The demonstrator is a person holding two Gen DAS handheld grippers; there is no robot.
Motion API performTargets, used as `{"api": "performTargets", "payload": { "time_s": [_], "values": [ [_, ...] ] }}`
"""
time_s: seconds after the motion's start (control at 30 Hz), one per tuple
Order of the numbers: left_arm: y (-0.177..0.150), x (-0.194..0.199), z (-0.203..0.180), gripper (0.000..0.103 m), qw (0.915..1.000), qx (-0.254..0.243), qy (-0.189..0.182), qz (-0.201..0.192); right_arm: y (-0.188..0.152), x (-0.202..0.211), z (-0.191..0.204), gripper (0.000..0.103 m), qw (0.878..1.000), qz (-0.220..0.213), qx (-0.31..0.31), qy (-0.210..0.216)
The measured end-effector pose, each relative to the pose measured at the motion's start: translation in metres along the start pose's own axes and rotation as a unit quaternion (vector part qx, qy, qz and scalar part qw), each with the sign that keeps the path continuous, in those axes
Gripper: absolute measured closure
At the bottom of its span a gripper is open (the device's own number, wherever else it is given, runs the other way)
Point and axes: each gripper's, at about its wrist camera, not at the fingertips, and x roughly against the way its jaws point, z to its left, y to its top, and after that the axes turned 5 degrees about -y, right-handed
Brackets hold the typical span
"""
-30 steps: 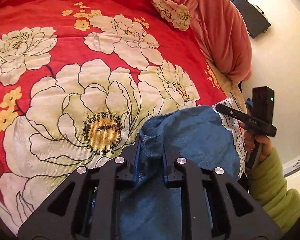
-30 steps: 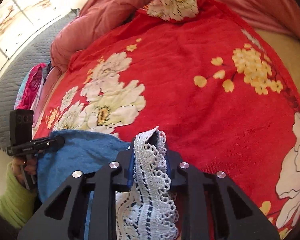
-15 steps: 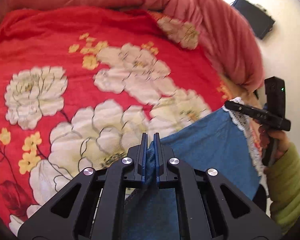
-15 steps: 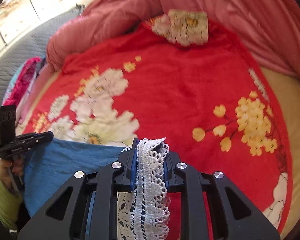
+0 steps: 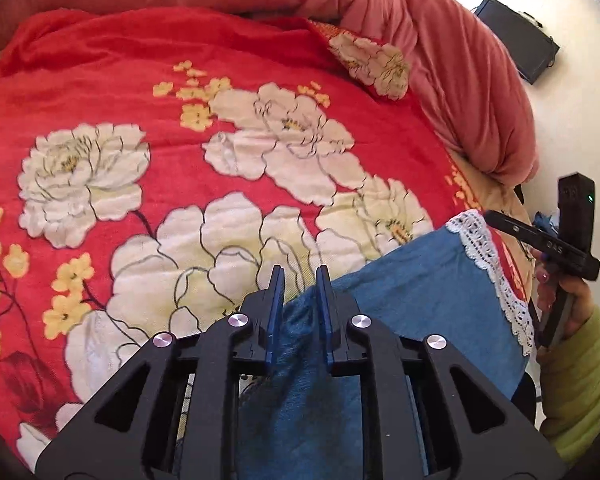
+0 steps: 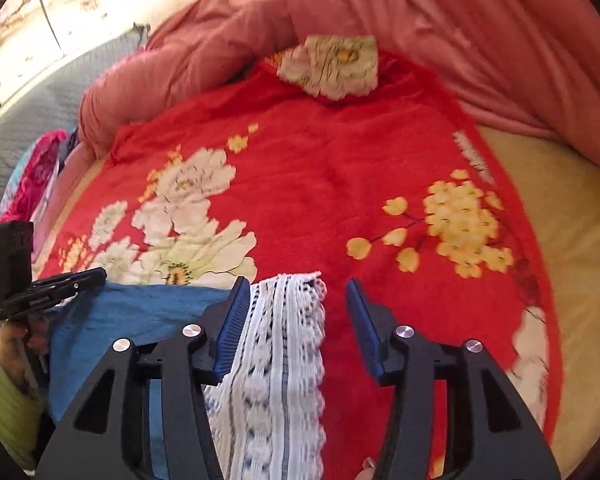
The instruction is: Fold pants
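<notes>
Pants: we see blue denim-like pants [image 5: 412, 280] with a white lace hem [image 6: 284, 344], lying on the bed at the lower middle of both views.
Left gripper: our left gripper [image 5: 300, 280] has jaws that have just opened a little; blue cloth bunches between the ribbed blue pads, which stand slightly apart from it.
Right gripper: our right gripper [image 6: 296, 292] has jaws that have just been opening and are now spread, with the lace between them against the left pad only.
Blanket: a fuzzy red blanket [image 5: 120, 80] with cream and yellow flowers lies under the pants.
Quilt: a rumpled pink quilt [image 5: 440, 40] fills the top of the frame.
Sleeve: a green ribbed sleeve [image 5: 572, 380] shows at the lower right.
Writing: the small print on the grippers is too small for us to read.
</notes>
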Motion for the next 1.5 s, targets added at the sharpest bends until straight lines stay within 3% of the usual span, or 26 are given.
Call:
{"api": "performTargets", "payload": {
  "time_s": [0.13, 0.37, 0.67, 0.83, 1.03, 1.2, 1.5],
  "values": [
    [0.0, 0.023, -0.015, 0.074, 0.9996, -0.017, 0.009, -0.022, -0.025, 0.044, -0.002, 0.043, 0.999, -0.028, -0.021, 0.017],
    [-0.028, 0.066, -0.041, 0.067, 0.9978, -0.043, 0.023, -0.044, -0.079, 0.09, 0.004, 0.041, 0.997, -0.046, -0.05, 0.032],
    [-0.083, 0.111, -0.059, 0.06, 0.9953, -0.04, 0.051, -0.072, -0.131, 0.103, 0.002, 0.041, 0.994, -0.039, -0.096, 0.016],
    [-0.122, 0.138, -0.039, 0.059, 0.9922, 0.004, 0.098, -0.077, -0.142, 0.096, -0.016, 0.041, 0.99, -0.027, -0.137, 0.023],
    [-0.141, 0.161, -0.006, 0.059, 0.987, 0.066, 0.124, -0.078, -0.146, 0.078, -0.028, 0.04, 0.984, -0.01, -0.171, 0.059],
    [-0.146, 0.145, 0.008, 0.059, 0.9826, 0.083, 0.157, -0.055, -0.146, 0.074, -0.026, 0.051, 0.983, -0.001, -0.163, 0.08],
    [-0.148, 0.144, 0.017, 0.059, 0.9809, 0.097, 0.158, -0.06, -0.151, 0.077, -0.032, 0.074, 0.98, -0.004, -0.167, 0.112]
  ]
}}
